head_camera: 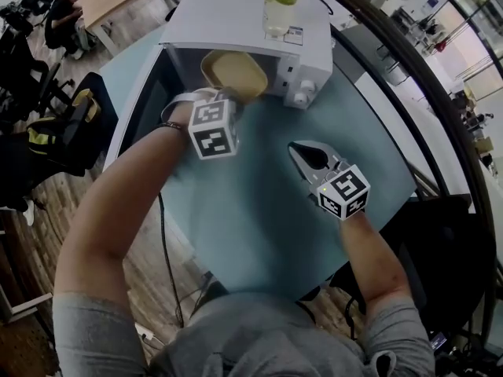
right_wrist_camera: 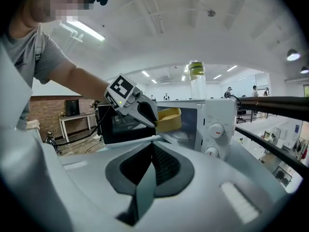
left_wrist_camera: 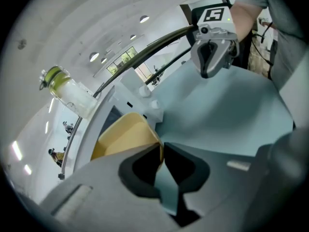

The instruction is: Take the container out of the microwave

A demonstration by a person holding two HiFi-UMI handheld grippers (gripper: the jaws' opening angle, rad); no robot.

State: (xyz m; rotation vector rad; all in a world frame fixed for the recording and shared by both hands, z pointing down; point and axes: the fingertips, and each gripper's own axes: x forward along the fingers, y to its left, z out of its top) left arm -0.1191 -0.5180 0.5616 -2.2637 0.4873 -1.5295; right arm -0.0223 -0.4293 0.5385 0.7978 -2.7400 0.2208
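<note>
Container (head_camera: 233,73), yellow and shallow, hangs at the open mouth of a white microwave (head_camera: 236,22) near the top centre of the head view, pinched by its near rim in the left gripper (left_wrist_camera: 162,150). That gripper's jaws are closed tight on the rim, the dark pads pressing it from either side, as its own view shows. Seen from the right gripper view, the container sits raised above the glass plate (right_wrist_camera: 186,135) inside the oven, just in front of the cavity; whether it is wholly outside the opening cannot be told. The microwave's door (head_camera: 145,108) stands swung wide toward the left of the frame, and two knobs (right_wrist_camera: 216,129) mark the control panel at the oven's right. A clear bottle (head_camera: 281,2) with a green cap stands upright on the microwave's roof. The right gripper (head_camera: 297,151) is held low over the teal table (head_camera: 259,234) at centre right of the head view, well apart from the oven, its jaws pressed together with nothing between them. Bare forearms (head_camera: 118,203) run from both grippers down to grey sleeves (head_camera: 94,328) at the bottom of the frame. Office chairs (head_camera: 35,85) and a seated person (head_camera: 63,14) fill the upper left background.
</note>
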